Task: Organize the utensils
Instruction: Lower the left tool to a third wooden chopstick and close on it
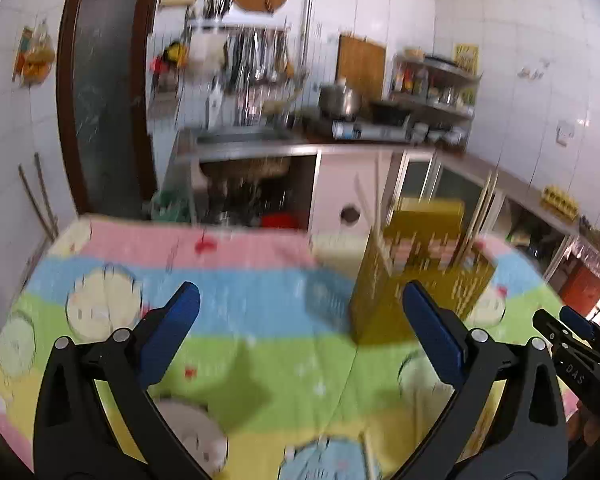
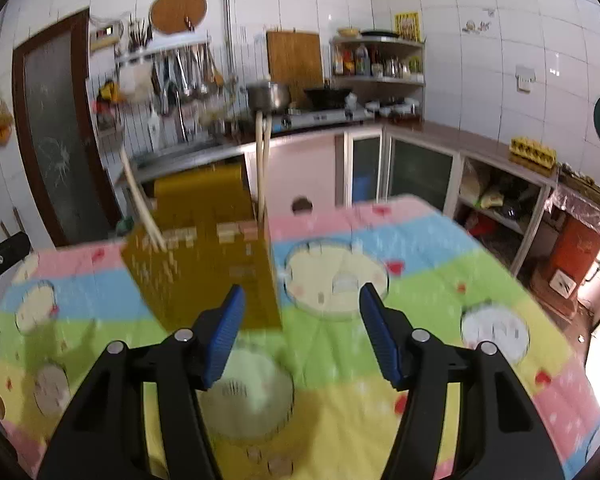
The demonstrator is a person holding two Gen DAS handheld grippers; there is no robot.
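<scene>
Both views are smeared with blur here. The left tool (image 1: 300, 312) hangs wide apart over the striped cartoon cloth (image 1: 236, 344) on the surface, nothing between its blue pads (image 1: 172, 332). The right tool (image 2: 302, 320) gapes wide as well and holds nothing; from the left wrist view it shows at the right edge (image 1: 572, 332).

The yellow holder box (image 2: 216, 256) stands on the surface toward the far edge, on the pink and blue stripes. In the right wrist view it sits just beyond the left blue pad (image 2: 224, 336); in the left wrist view the same box (image 1: 416, 264) rises behind the right-hand pad. Pale chopsticks (image 2: 262, 160) stick up out of its top, one pair near upright at the right corner, another stick (image 2: 140, 196) leaning out to the left.

A round white perforated dish (image 2: 248, 396) lies on the cloth near the front edge, under the right tool.
</scene>
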